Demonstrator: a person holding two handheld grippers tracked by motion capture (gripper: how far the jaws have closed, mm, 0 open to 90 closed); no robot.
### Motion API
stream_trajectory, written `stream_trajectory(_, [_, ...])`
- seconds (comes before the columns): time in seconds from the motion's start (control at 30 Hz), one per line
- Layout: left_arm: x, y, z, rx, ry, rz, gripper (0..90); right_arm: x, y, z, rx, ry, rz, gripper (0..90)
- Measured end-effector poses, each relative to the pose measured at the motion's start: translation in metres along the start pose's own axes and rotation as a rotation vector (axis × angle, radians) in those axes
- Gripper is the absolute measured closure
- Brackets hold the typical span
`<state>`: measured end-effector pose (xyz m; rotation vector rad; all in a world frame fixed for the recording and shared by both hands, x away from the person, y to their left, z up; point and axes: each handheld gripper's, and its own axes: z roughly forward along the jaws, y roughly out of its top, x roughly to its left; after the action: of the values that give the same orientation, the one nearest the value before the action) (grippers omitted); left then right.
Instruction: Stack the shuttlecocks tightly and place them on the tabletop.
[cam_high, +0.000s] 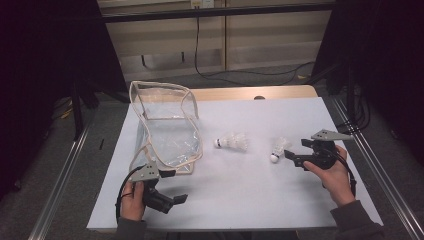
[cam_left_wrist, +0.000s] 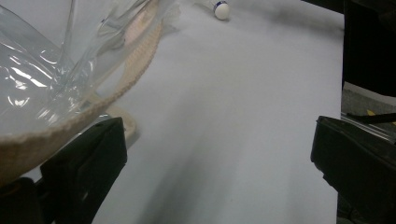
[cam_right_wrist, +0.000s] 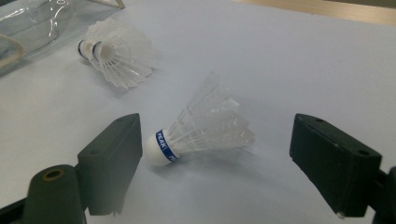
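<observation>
A: Item one, the right gripper (cam_high: 296, 152)?
B: Held in the person's right hand (cam_high: 334, 172) at the right side of the worktop (cam_high: 280, 200), pointing left. Jaws stand wide, nothing clamped. The right gripper view shows the near shuttlecock (cam_right_wrist: 196, 133) lying on the white sheet between the two jaws, its cork just beside the left jaw and its feathers fanning toward the right one; neither jaw presses on it.

A: Same shuttlecock from above?
B: In the high view it lies (cam_high: 278, 149) just left of that gripper's jaw tips, cork toward the front edge, skirt pointing away.

A: Item two?
B: A pair of nested shuttlecocks (cam_high: 234, 142), on their side near the middle of the worktop, between the near shuttlecock and the bag, corks facing the bag. Blue band round each cork.

A: Item three, the bag?
B: Clear plastic bag (cam_high: 167, 131) with cream webbing trim, at the left of the sheet, its mouth propped open toward the far side.

A: Item four, the left gripper (cam_high: 172, 186)?
B: In the left hand (cam_high: 133, 197), front left. Jaws wide, holding nothing. In the left gripper view the bag's trim (cam_left_wrist: 84, 116) lies over its left jaw; whether it touches cannot be told.
</observation>
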<state>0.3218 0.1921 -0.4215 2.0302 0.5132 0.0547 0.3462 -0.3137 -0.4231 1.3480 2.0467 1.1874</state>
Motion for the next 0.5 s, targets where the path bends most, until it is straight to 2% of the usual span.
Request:
stream_trajectory(0.13, [0.001, 0.000, 0.000, 0.002, 0.000, 0.003, 3.7, -0.002, 0.002, 0.005, 0.003, -0.015, 0.008, 14.5])
stream_trajectory(0.5, [0.001, 0.000, 0.001, 0.004, -0.002, 0.004, 3.5, -0.007, 0.008, 0.019, 0.035, -0.010, -0.013, 14.0])
